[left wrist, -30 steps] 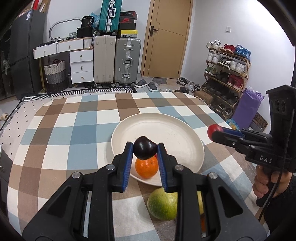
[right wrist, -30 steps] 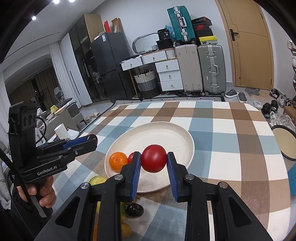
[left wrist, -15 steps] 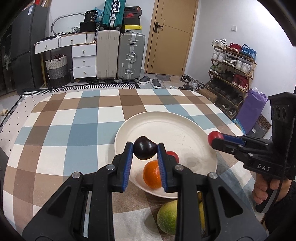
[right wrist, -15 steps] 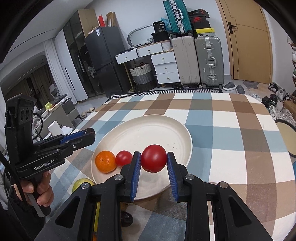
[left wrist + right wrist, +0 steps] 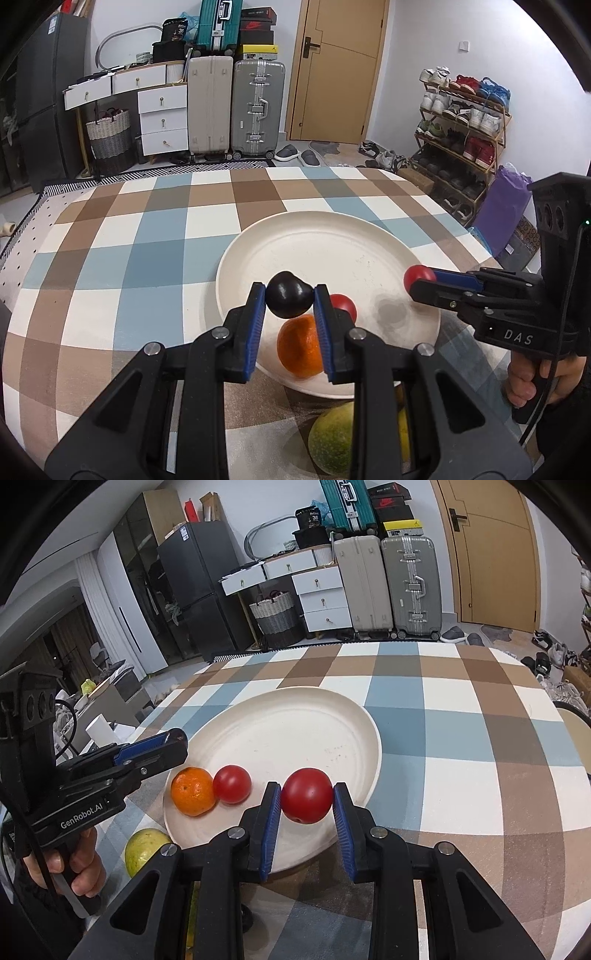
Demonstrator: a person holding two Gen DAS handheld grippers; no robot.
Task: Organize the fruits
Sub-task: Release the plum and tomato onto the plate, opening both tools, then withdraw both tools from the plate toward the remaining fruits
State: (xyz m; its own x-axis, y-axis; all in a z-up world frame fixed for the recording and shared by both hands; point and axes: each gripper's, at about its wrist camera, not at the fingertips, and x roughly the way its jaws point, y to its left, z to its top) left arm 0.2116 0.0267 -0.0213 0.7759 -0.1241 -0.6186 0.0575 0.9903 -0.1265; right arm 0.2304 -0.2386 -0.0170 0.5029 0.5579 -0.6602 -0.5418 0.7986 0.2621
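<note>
Even, bright indoor light from above; soft shadows fall on the white plate (image 5: 351,251). Both views are sharp, with strong fisheye bending and black corners around the checked tablecloth (image 5: 480,738).

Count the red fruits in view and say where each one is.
2. The larger red fruit is clamped in the right tongs over the plate's near rim. The smaller red fruit lies on the plate beside the orange. Others may be hidden below the tongs.
</note>
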